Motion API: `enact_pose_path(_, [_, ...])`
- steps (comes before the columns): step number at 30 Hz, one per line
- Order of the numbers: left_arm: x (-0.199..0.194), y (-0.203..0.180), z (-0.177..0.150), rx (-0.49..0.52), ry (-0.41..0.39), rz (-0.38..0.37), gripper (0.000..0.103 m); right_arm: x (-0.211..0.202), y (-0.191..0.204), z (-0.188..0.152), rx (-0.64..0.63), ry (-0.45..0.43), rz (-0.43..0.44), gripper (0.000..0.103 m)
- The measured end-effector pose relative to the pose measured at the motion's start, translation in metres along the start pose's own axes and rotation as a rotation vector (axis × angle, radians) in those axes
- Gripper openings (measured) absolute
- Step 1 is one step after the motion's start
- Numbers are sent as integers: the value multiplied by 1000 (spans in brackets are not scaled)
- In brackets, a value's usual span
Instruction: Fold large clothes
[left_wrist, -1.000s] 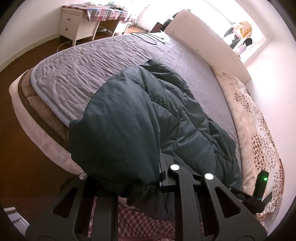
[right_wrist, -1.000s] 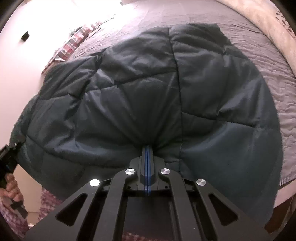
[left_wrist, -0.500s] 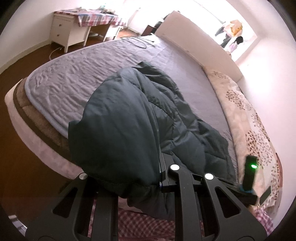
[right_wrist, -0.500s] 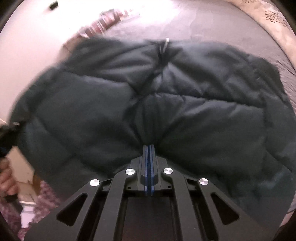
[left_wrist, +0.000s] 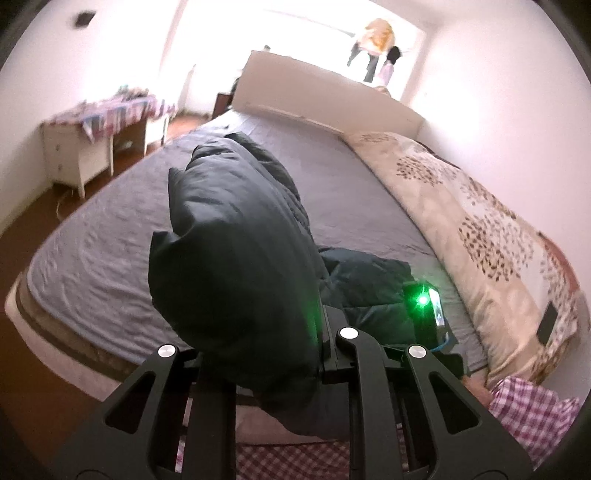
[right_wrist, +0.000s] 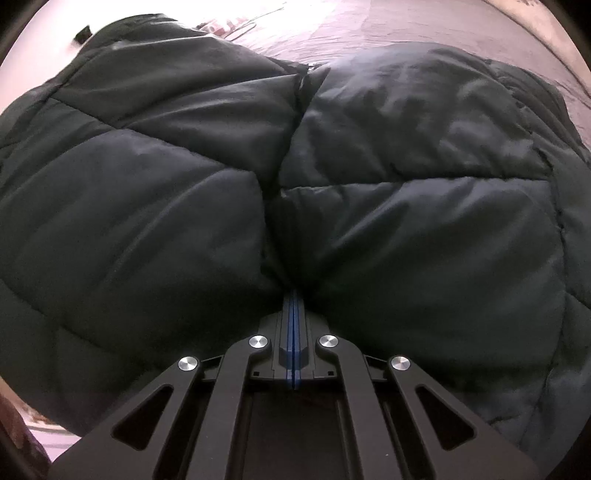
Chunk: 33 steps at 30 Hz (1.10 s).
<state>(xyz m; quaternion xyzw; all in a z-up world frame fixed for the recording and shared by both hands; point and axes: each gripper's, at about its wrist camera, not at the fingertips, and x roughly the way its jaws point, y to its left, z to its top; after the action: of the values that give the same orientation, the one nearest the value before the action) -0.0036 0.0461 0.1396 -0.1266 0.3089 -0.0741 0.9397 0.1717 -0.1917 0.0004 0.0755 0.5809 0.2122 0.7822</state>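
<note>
Grey quilted bed (left_wrist: 122, 236) in our bright bedroom, our dark green puffer jacket (left_wrist: 236, 266) lifted above it, left gripper (left_wrist: 258, 354) clamped on one bunched edge, right gripper (right_wrist: 293, 295) pinched closed on its padded hem, floral duvet (left_wrist: 480, 221) alongside.

The jacket (left_wrist: 236, 266) hung from the left gripper (left_wrist: 321, 332) above the bed (left_wrist: 110, 240), its far part lying on the bed. A quilt (left_wrist: 480, 229) lay along the bed's right side, a desk (left_wrist: 92, 125) stood to its left, and the headboard (left_wrist: 325, 99) rose behind.
</note>
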Motion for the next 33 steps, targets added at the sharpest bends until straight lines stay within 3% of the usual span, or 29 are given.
enact_pose_path(3, [-3, -12, 4, 47, -8, 6, 17, -20, -8, -6, 15, -33, 38, 0])
enact_pose_path(6, [-6, -21, 5, 77, -13, 9, 17, -62, -20, -19, 23, -137, 64, 0])
enact_pose_path(10, [-7, -37, 8, 117, -21, 2, 17, -112, -59, -45, 85, -233, 29, 0])
enact_pose_path(13, [-7, -53, 8, 161, -28, -5, 17, -128, -88, -67, 142, -249, -33, 1])
enact_pose_path(15, [-8, -65, 7, 193, -31, -13, 17, -125, -109, -75, 211, -247, -42, 1])
enact_pose_path(18, [-8, -84, 6, 246, -30, -27, 17, -107, -131, -78, 298, -212, 13, 5])
enact_pose_path(27, [9, -162, -13, 411, 5, -136, 17, -74, -141, -68, 367, -180, 167, 0])
enact_pose_path(33, [37, -217, -54, 554, 56, -199, 18, -73, -157, -75, 387, -175, 236, 0])
